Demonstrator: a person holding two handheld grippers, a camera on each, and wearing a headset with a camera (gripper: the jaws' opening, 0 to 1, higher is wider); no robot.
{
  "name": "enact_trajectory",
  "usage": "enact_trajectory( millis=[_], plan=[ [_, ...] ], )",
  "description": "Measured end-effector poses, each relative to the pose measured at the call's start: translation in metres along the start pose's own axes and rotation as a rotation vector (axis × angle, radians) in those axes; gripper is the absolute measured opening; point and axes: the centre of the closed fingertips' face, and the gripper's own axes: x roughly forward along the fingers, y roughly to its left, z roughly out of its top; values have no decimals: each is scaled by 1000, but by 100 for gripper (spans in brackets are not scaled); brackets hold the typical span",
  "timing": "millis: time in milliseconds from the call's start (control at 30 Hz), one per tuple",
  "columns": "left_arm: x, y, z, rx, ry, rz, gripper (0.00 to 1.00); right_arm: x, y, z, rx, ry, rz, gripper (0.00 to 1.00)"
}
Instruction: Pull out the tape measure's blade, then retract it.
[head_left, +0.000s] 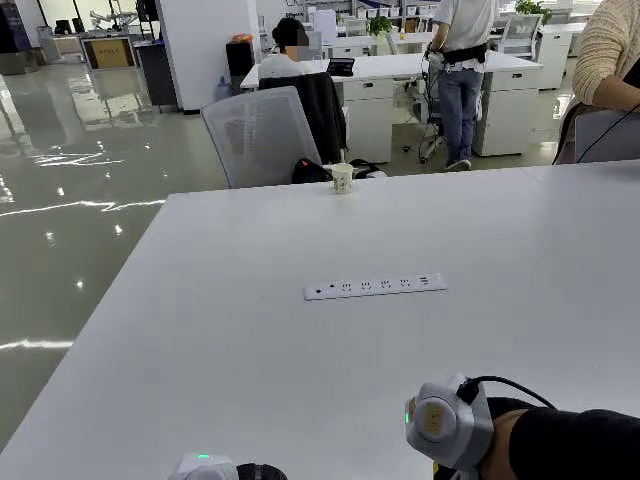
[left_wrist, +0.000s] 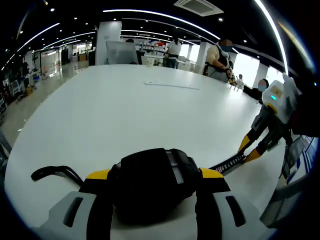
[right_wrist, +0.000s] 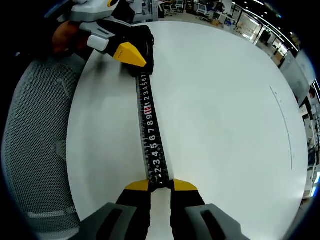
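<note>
L hand-held gripper grips tape case; R hand-held gripper pinches blade.

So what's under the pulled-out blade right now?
Bare white table lies under the blade along its visible length. The right gripper is shut over its tip, and the left gripper covers the case end.
</note>
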Motion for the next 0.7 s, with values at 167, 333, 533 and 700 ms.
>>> enact_trajectory(
  millis=[167,333,533,700],
  plan=[
    [-1,0,0,-1,0,-1,62,1,0,2,-1,0,-1,11],
    [-1,1,0,-2,1,-1,62,1,0,4,-2,-1,-3,11],
    [0,1,1,-3,1,-1,62,2,0,5,-3,1,-4,11],
    [1,1,1,-4,3,-3,62,1,0,7,2,-4,-3,11]
  ],
)
